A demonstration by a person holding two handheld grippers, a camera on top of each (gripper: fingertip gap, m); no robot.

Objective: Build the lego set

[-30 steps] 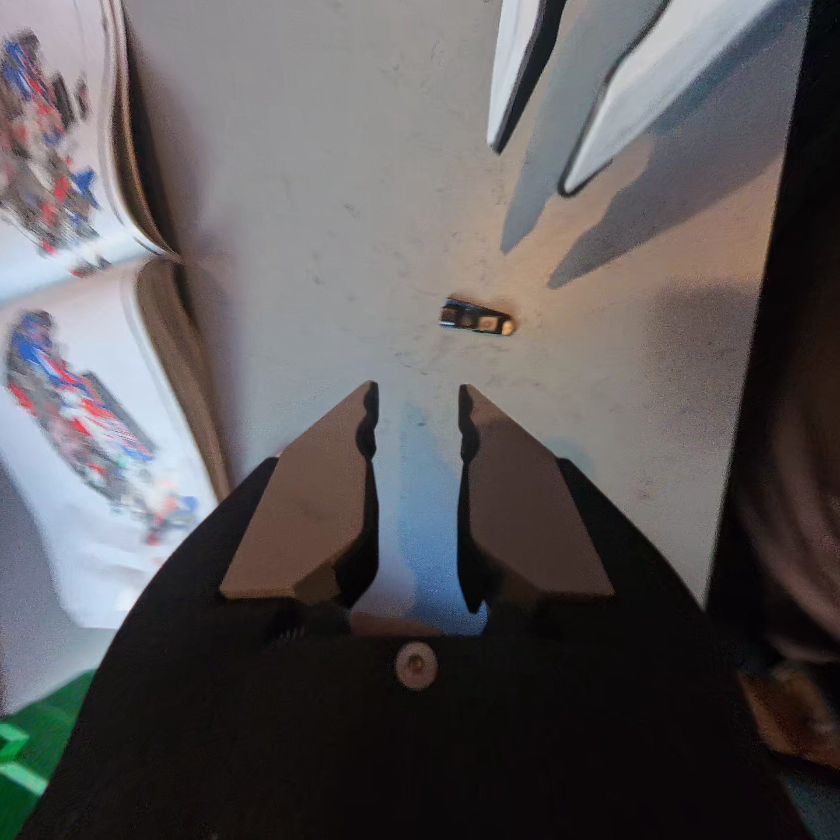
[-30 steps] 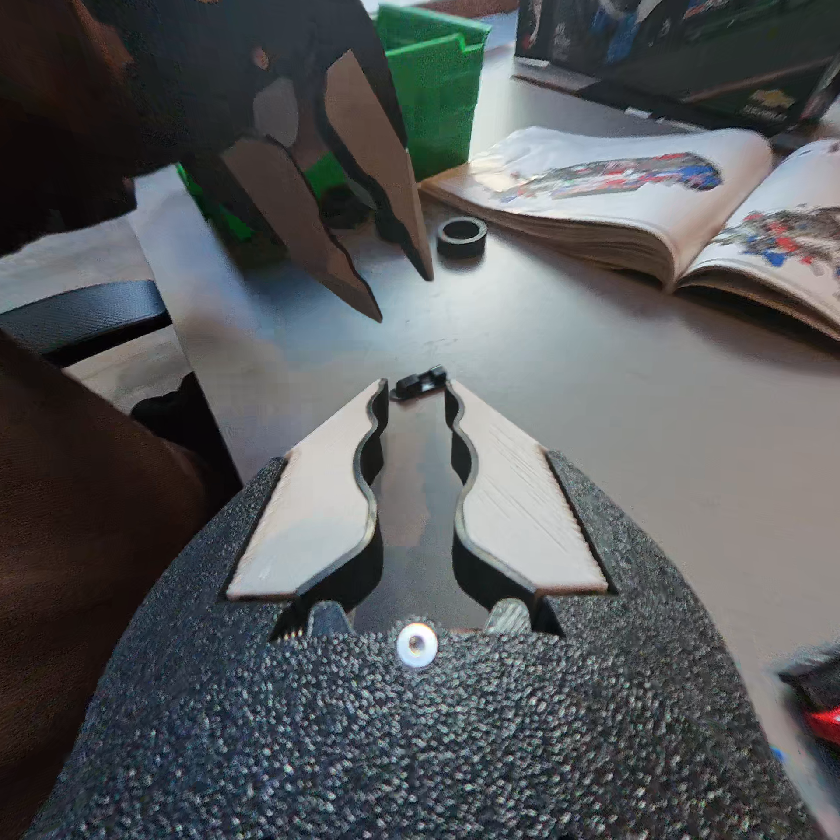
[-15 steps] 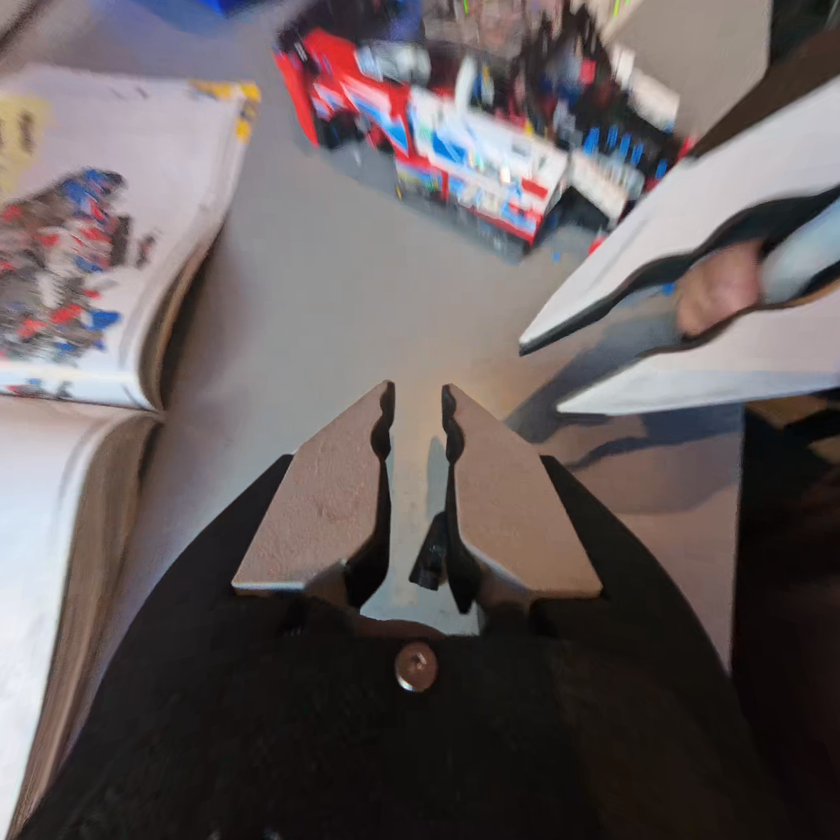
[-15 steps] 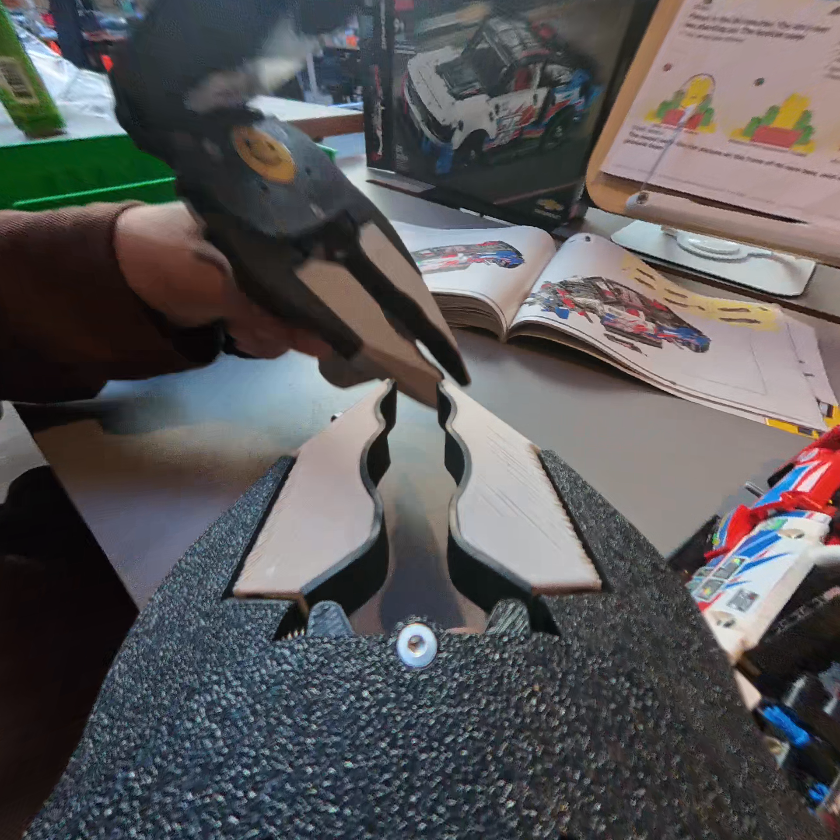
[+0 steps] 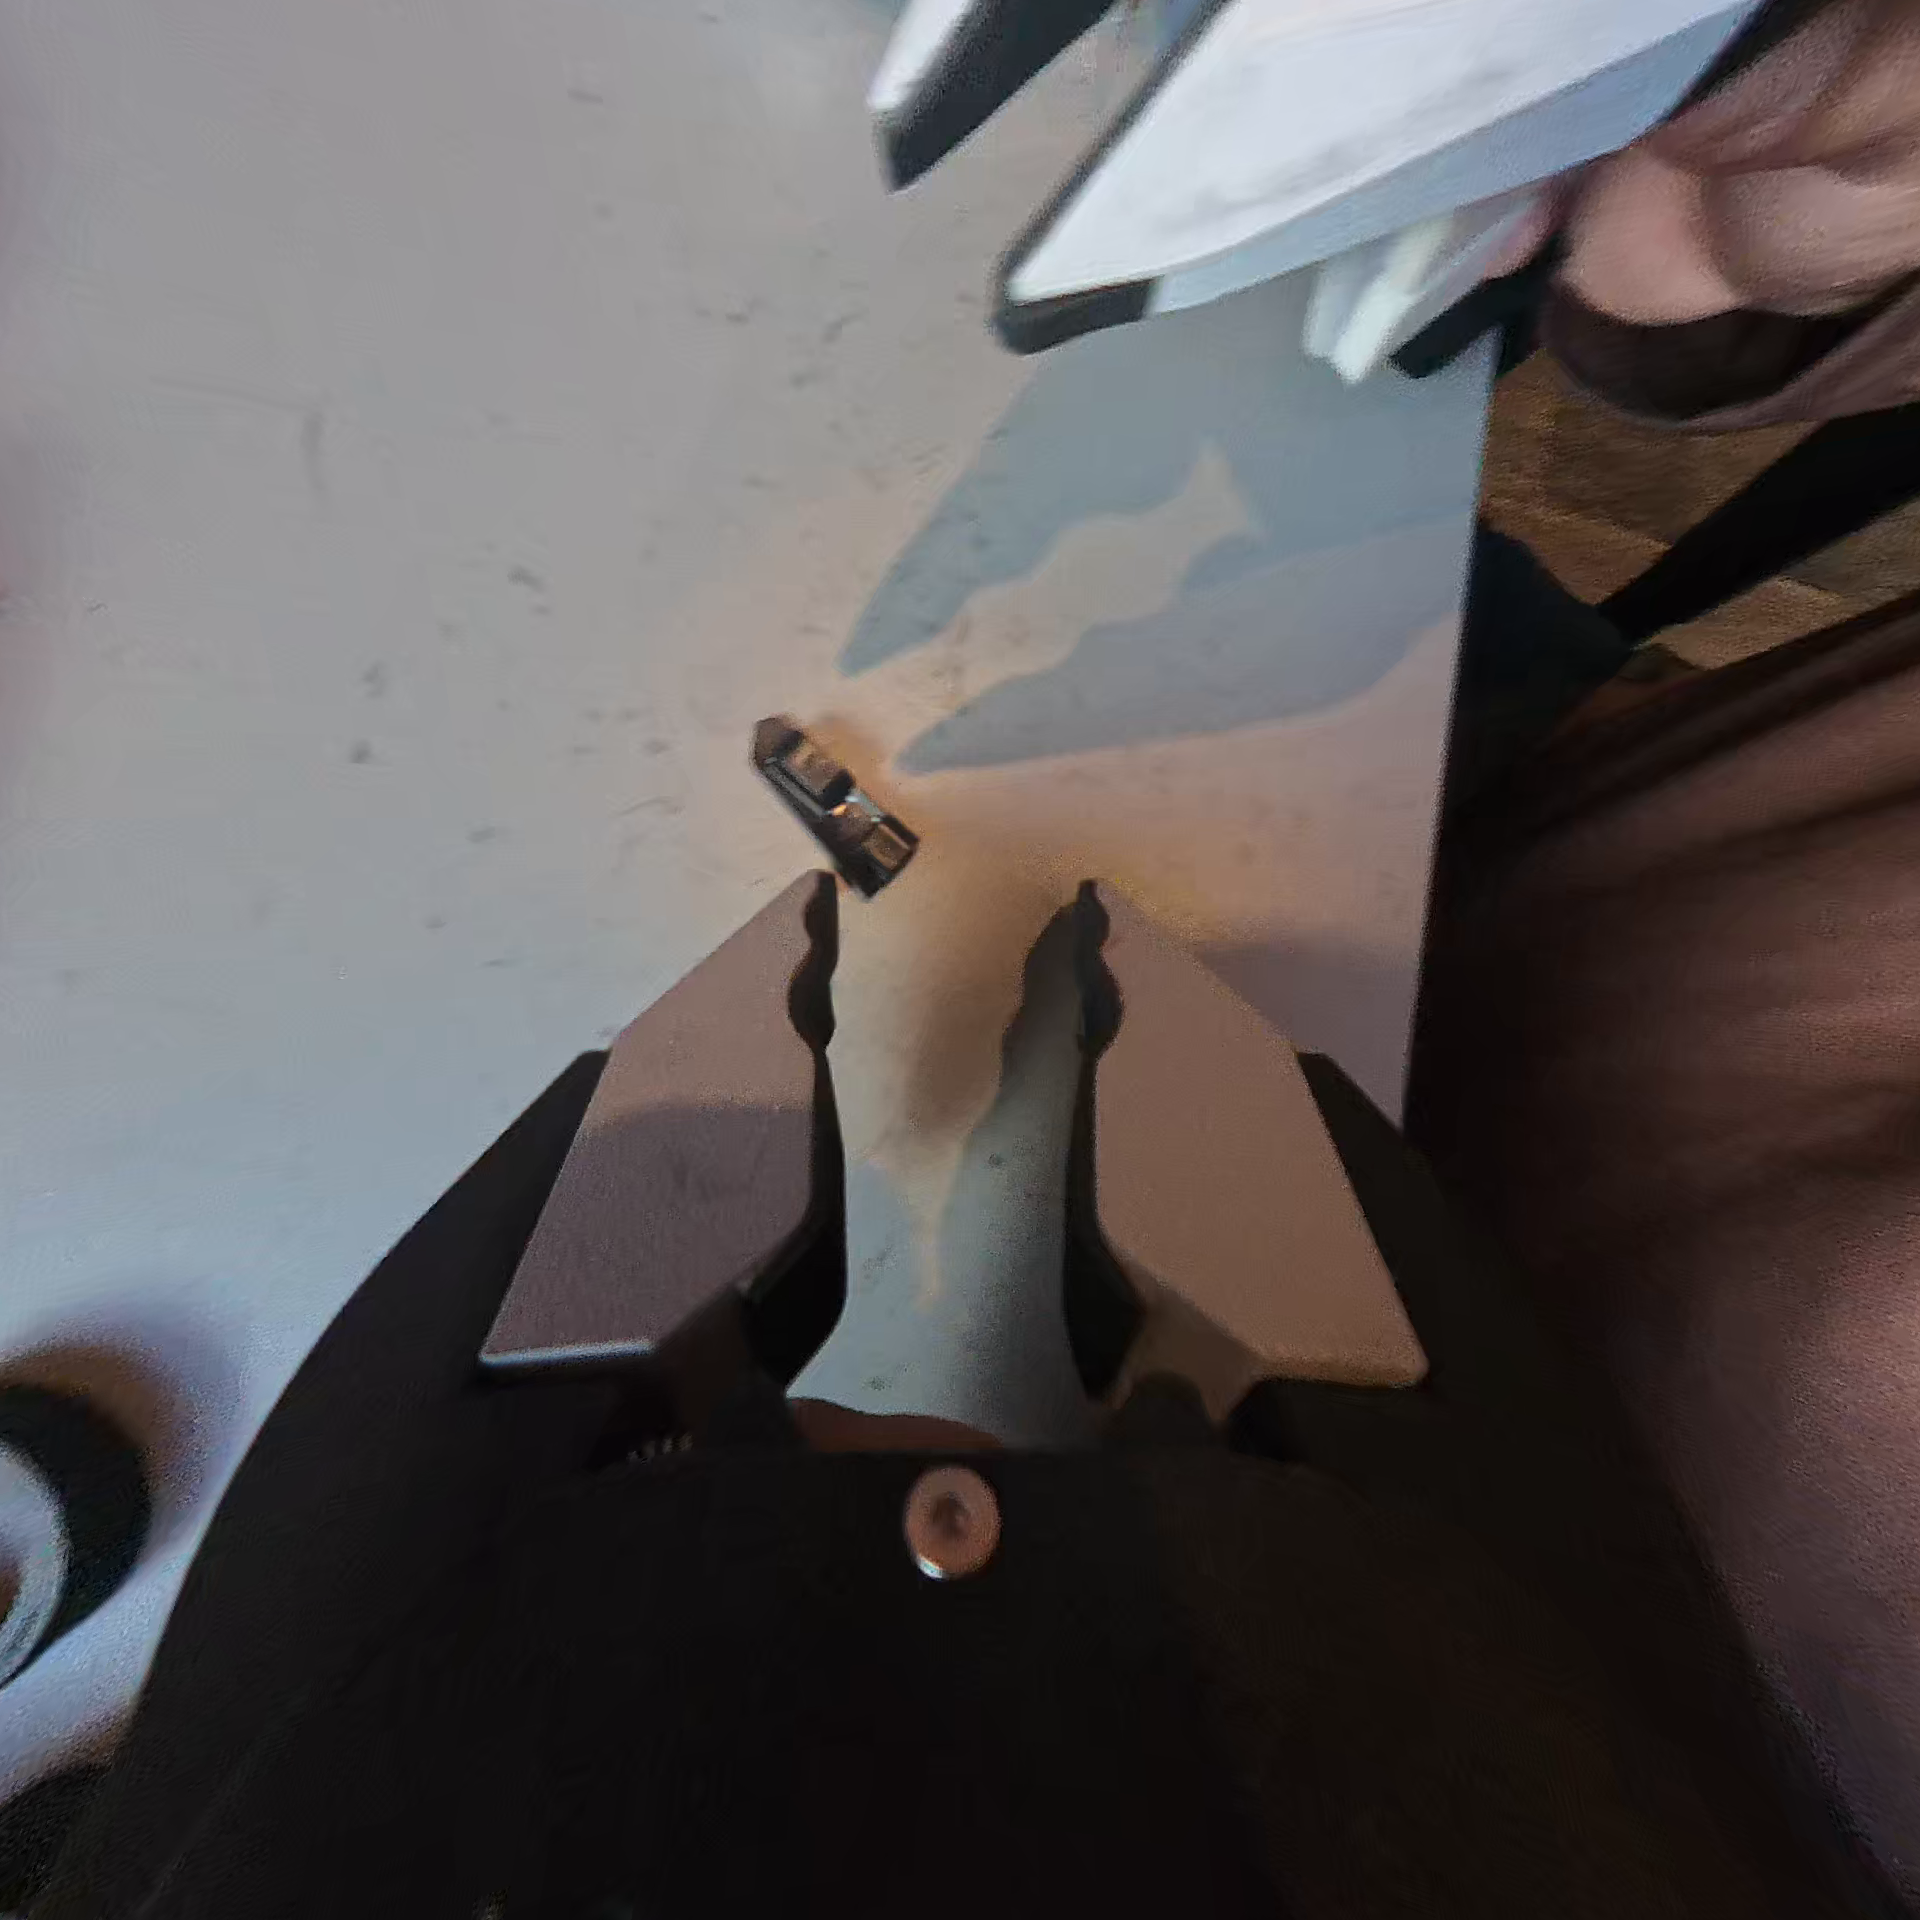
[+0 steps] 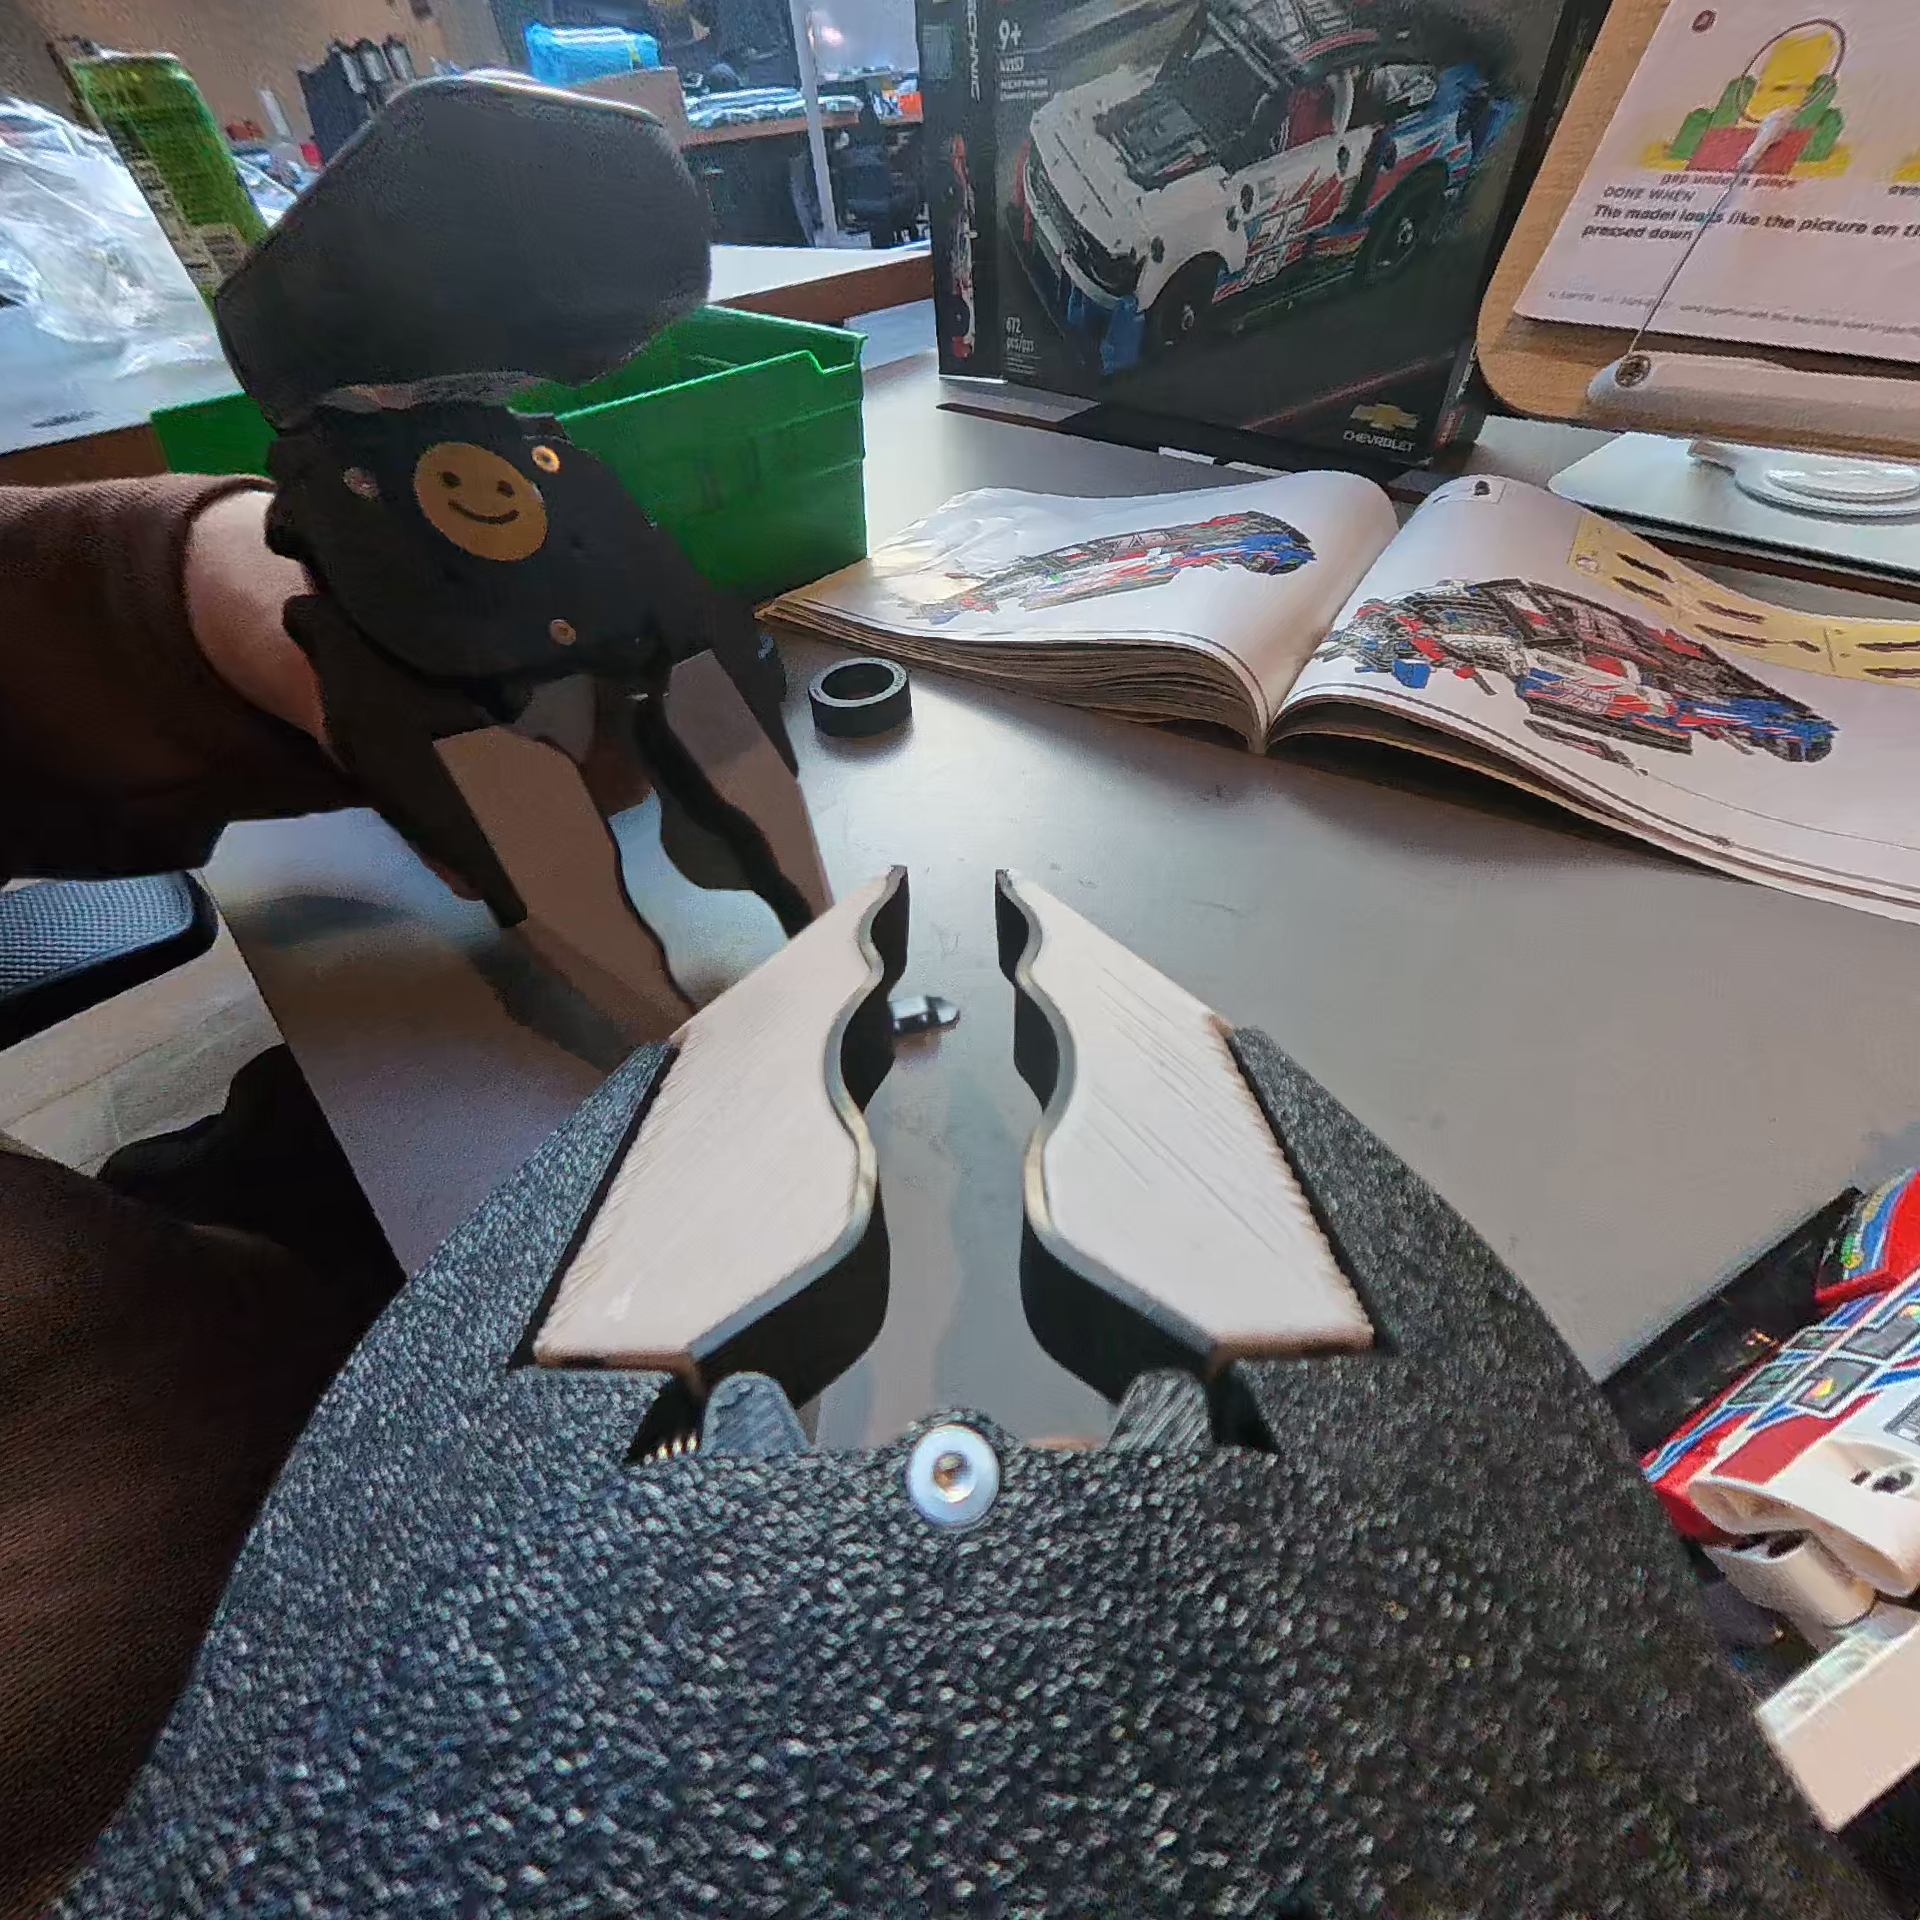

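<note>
A small black lego piece (image 5: 836,805) lies on the grey table (image 5: 416,520), just ahead of my left gripper's left fingertip. My left gripper (image 5: 954,888) is open and empty, pointing down at the table. In the right wrist view the same piece (image 6: 923,1013) shows on the table through the gap between my right gripper's fingers. My right gripper (image 6: 951,876) is open with a narrow gap and holds nothing. The left gripper (image 6: 743,961) stands close on its left, and the right gripper (image 5: 951,255) shows at the top of the left wrist view.
A black tyre ring (image 6: 860,696) lies behind the grippers. An open instruction book (image 6: 1299,623), a green bin (image 6: 727,447) and the set's box (image 6: 1226,208) stand farther back. The partly built car (image 6: 1818,1403) is at the right. The table edge (image 5: 1444,831) runs close on the right. Spacing between my two grippers at the tips: around 9 cm.
My left gripper swung up toward the car model, then came back down over the table and opened wider. The right gripper rose and now looks across the table.
</note>
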